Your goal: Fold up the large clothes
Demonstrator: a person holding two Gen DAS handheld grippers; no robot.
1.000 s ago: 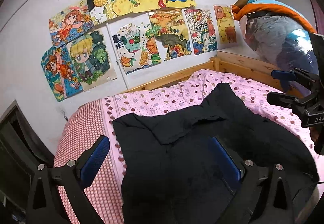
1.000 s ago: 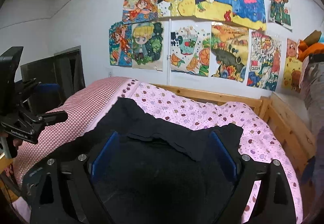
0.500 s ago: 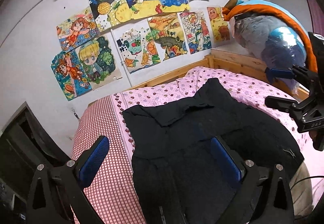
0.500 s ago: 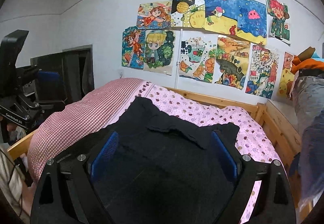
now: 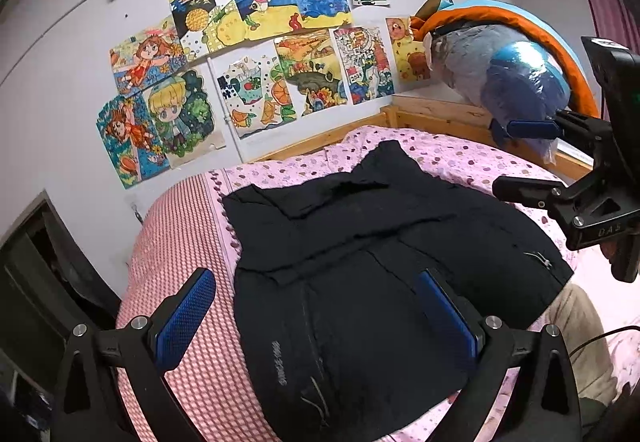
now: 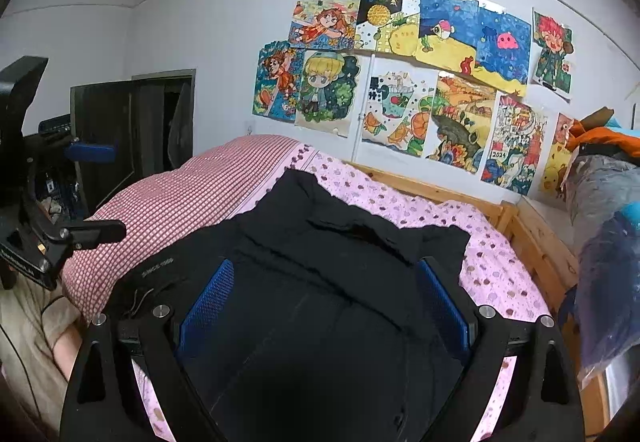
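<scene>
A large black jacket [image 5: 360, 262] lies folded in a thick block on the pink spotted bedspread [image 5: 460, 158]; it also fills the lower middle of the right wrist view [image 6: 320, 302]. My left gripper [image 5: 316, 314] is open and empty, held above the jacket's near left part. My right gripper [image 6: 322, 306] is open and empty above the jacket's near side. Each gripper shows in the other's view: the right one [image 5: 524, 158] at the right edge, the left one [image 6: 94, 190] at the left edge, both open.
A red checked cover [image 5: 180, 242] lies left of the jacket. A wooden bed frame [image 5: 440, 114] runs along the wall with drawings [image 5: 260, 54]. Bagged bedding [image 5: 512, 74] is piled at the right. A dark wardrobe [image 6: 132, 130] stands at the left.
Both grippers have pulled back and up from the jacket, so more of the bed and the jacket's near edge shows. The jacket lies still. Both jaws stay open.
</scene>
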